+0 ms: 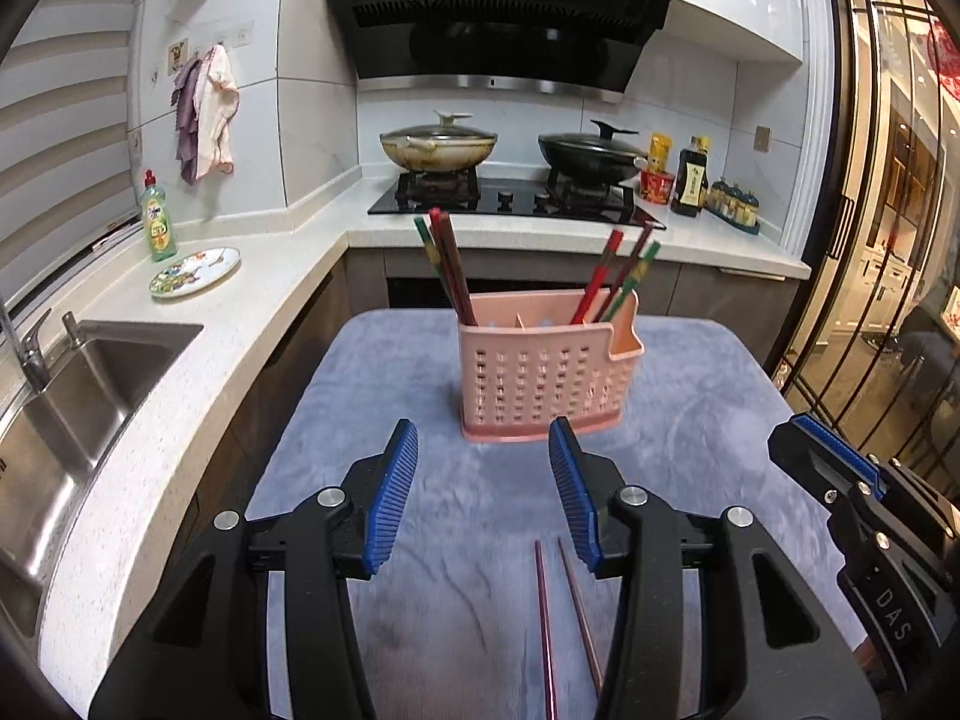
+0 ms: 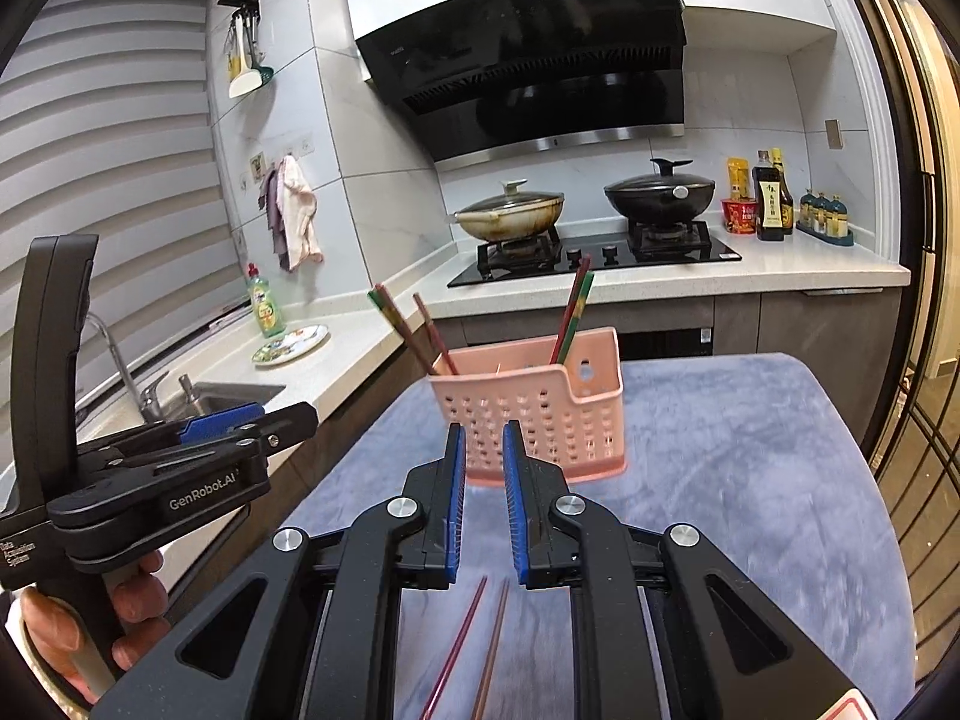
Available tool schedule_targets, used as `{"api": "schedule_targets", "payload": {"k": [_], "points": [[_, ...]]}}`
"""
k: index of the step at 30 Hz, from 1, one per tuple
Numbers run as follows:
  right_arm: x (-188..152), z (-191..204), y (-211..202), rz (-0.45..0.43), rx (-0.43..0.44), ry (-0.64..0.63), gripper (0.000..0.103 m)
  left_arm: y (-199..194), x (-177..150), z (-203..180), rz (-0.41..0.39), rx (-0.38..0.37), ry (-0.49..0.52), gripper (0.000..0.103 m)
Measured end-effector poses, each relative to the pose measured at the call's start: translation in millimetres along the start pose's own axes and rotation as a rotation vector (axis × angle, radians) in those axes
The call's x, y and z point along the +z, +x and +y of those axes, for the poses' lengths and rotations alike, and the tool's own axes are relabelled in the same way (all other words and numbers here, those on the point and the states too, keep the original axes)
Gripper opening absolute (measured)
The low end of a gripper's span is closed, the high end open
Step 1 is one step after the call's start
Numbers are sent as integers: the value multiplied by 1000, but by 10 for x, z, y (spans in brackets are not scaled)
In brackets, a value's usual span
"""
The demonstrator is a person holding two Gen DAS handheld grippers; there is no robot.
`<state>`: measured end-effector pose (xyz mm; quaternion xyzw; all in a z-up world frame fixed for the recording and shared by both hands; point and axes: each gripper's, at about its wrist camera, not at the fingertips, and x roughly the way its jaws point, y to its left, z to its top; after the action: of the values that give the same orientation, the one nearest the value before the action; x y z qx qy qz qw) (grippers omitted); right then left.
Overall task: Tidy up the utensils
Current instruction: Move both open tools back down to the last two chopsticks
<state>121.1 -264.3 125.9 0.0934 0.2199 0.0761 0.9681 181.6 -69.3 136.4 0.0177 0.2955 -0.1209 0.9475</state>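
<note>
A pink perforated utensil holder (image 1: 540, 372) (image 2: 534, 414) stands on the blue-grey cloth (image 1: 690, 420). Red and green chopsticks (image 1: 447, 264) lean in its left compartment, and more chopsticks (image 1: 618, 276) lean in its right one. Two loose chopsticks (image 1: 561, 618) (image 2: 474, 648) lie side by side on the cloth, just below and behind both grippers' pads. My left gripper (image 1: 483, 426) (image 2: 288, 417) is open and empty in front of the holder. Beside it on the right, my right gripper (image 2: 483, 429) (image 1: 798, 432) is shut to a slim gap with nothing in it.
A steel sink (image 1: 90, 396) and tap are in the counter at left, with a patterned plate (image 1: 195, 272) and a green soap bottle (image 1: 157, 222) behind. A hob with two lidded pans (image 1: 438, 147) and sauce bottles (image 1: 690, 180) lies beyond. A glass door (image 1: 888, 240) is at right.
</note>
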Motion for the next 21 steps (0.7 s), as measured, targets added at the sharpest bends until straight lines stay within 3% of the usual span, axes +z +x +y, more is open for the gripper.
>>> {"api": "schedule_targets", "payload": {"k": [21], "points": [[-1182, 140, -335, 207, -33, 8, 14, -212, -1087, 115, 170, 19, -22, 44]]}}
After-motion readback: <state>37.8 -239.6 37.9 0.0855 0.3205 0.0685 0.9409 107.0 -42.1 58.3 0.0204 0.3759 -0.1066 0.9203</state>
